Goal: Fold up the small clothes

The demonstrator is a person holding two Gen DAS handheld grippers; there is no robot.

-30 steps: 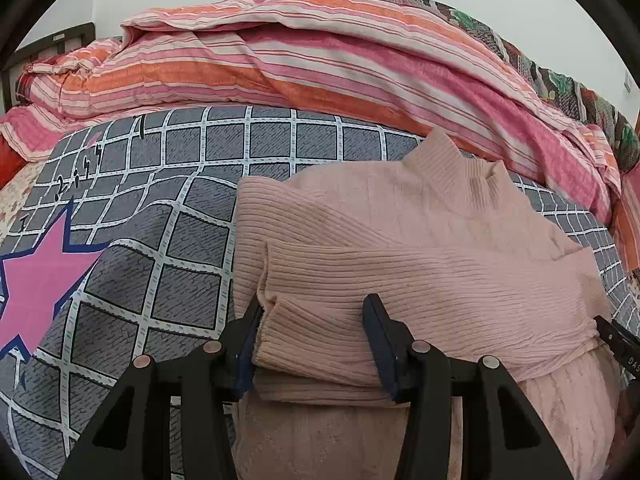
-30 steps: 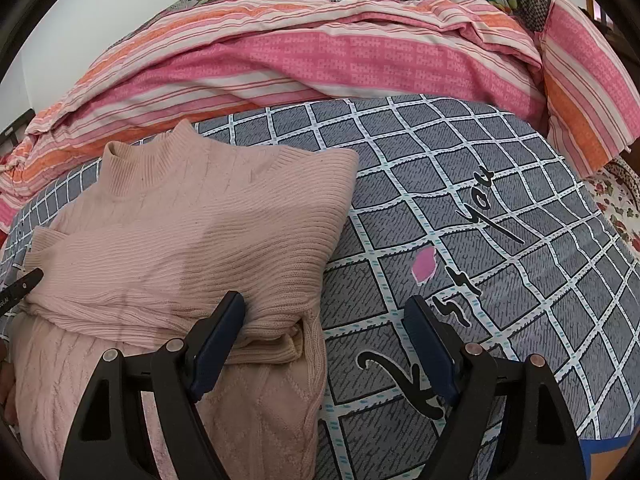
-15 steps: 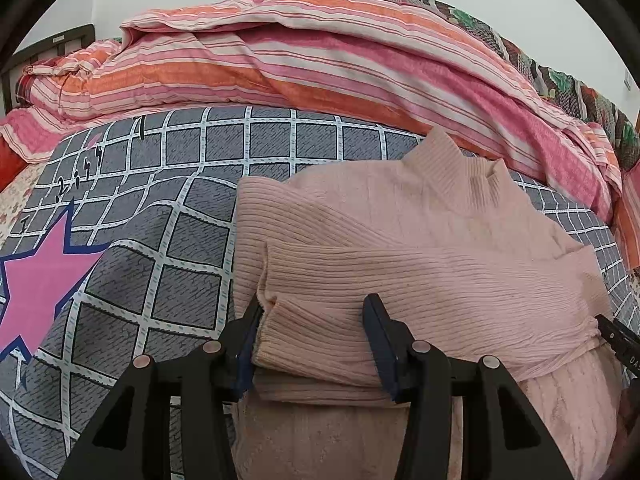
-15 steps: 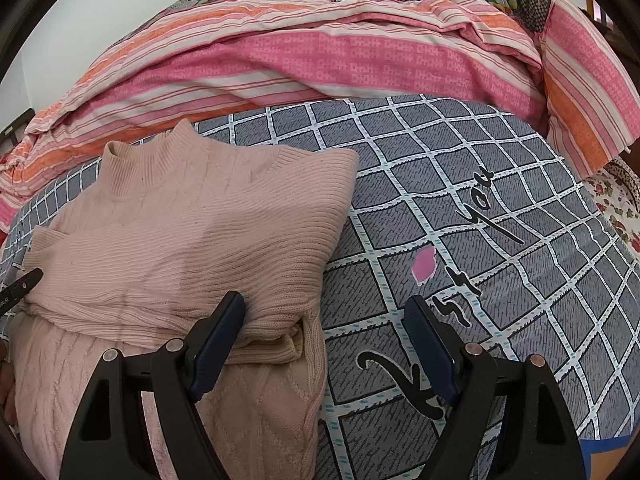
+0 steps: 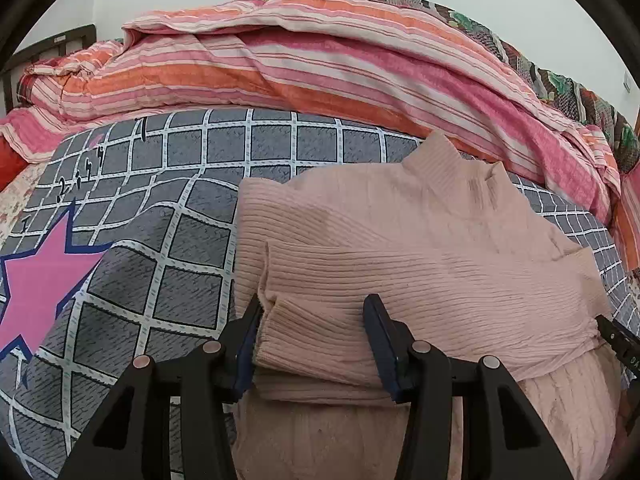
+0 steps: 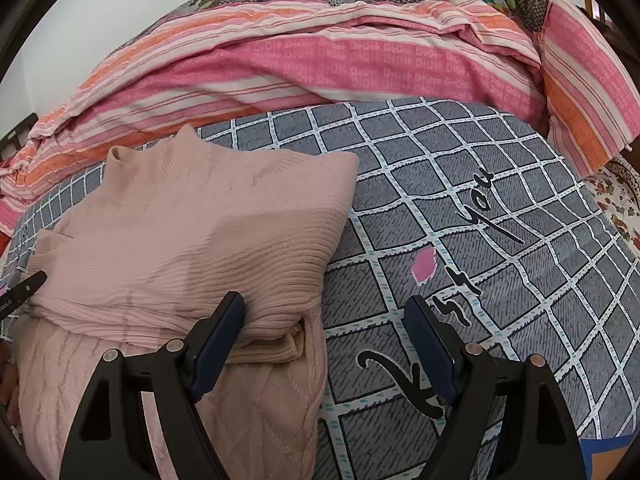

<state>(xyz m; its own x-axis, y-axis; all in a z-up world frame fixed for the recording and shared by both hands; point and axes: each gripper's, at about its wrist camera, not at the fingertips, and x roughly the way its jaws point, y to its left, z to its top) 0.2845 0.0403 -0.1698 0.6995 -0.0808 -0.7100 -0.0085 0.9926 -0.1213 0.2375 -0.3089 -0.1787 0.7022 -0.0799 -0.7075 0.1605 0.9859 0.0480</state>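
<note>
A pale pink ribbed sweater (image 5: 400,248) lies on the grey checked bedspread (image 5: 168,216), collar away from me, both sleeves folded across its body. My left gripper (image 5: 314,322) is open, its jaws either side of the folded sleeve cuff (image 5: 316,332) at the sweater's left edge. In the right wrist view the sweater (image 6: 192,232) sits at the left. My right gripper (image 6: 324,320) is open wide; its left finger rests on the folded sleeve near the cuff (image 6: 276,344), its right finger over bare bedspread (image 6: 480,208).
A rolled pink and orange striped quilt (image 5: 320,64) lies along the far side of the bed, also in the right wrist view (image 6: 320,60). A pink star print (image 5: 44,272) marks the bedspread at left. Black lettering (image 6: 472,232) marks it at right.
</note>
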